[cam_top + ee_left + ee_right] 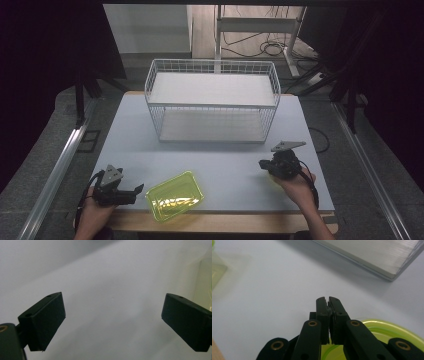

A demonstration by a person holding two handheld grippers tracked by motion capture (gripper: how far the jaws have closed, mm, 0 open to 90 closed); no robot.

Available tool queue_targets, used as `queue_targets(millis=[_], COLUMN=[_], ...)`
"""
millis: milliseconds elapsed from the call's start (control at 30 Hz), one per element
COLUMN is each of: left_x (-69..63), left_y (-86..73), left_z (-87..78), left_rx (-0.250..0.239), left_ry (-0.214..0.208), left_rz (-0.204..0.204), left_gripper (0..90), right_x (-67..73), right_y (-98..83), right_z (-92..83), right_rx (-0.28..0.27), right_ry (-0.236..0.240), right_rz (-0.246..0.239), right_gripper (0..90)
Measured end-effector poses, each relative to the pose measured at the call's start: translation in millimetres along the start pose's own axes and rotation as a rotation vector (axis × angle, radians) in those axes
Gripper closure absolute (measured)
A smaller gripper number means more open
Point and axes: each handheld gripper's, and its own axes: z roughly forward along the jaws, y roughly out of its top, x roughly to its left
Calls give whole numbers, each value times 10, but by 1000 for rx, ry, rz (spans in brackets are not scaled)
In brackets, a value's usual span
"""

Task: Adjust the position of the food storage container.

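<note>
rack (212, 102) stands beyond tub (174, 195), well apart.

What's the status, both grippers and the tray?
Left gripper open beside yellow-green tray. Right gripper shut above yellow-green round rim. Wire rack stands farther back.

My left gripper (116, 187) is a chunky black unit topped by a grey three-cornered plate, with a black cable looping off its back, and its two fingers (43, 321) are blunt black wedge-shaped blocks, each with small round holes in the top face. My right gripper (280, 164) has the same black body, grey plate and trailing black cable. Up close its black linkage bars carry brass-coloured rivets, and its fingers (322, 315) are slim black blocks.
</note>
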Motion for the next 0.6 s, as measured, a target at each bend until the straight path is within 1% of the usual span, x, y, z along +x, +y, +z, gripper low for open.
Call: queue_targets(millis=[200,267,367,400,433,500,567,600], left_x=[-8,-6,-3,-1,-5,-23,-63,-83], left_y=[3,6,14,19,27,32,14,2], left_z=[-1,-5,-20,-42,-67,-130,-211,-251], left_rx=[2,2,9,8,6,1,15,24], left_ry=[5,2,-9,-17,-28,-65,-82,-105], left_rz=[0,-7,-19,-24,-34,-49,-63,-73], left_gripper=[51,51,45,41,49,89,200,267], right_x=[73,78,65,67,68,88,133,156], right_y=[-73,-99,-123,-126,-125,-117,-101,-94], right_z=[-52,-73,-99,-105,-108,-104,-94,-90], right_rx=[5,5,-3,-5,-6,-14,-18,-20], right_ry=[13,13,15,17,18,27,37,40], right_rz=[-14,-9,2,10,7,6,-7,-13], right_gripper=[866,865,863,861,859,859,859,859])
